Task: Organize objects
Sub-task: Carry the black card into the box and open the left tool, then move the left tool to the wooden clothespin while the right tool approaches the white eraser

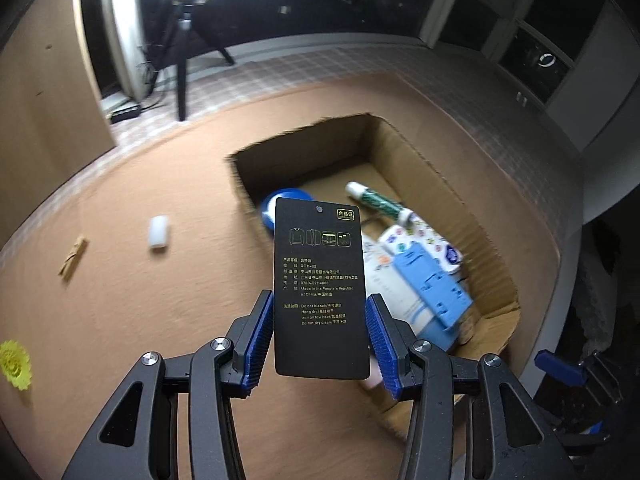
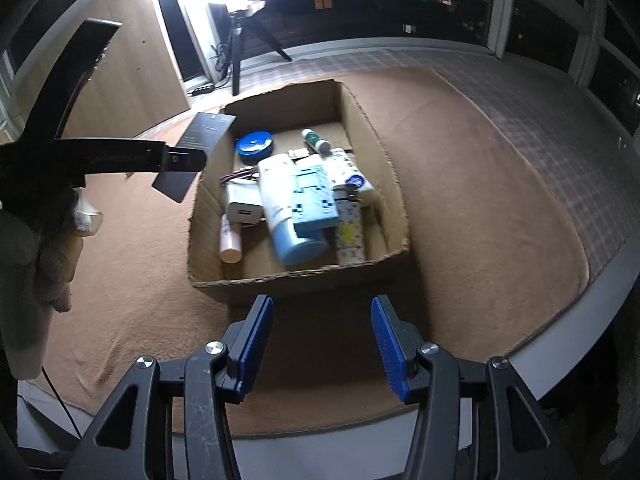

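My left tongs (image 1: 320, 340) pinch the black garment tag (image 1: 320, 292) by its edges at centre frame, carrying it toward the cardboard box (image 1: 448, 184); my right tongs (image 2: 322, 344) hang released, empty, below the box.
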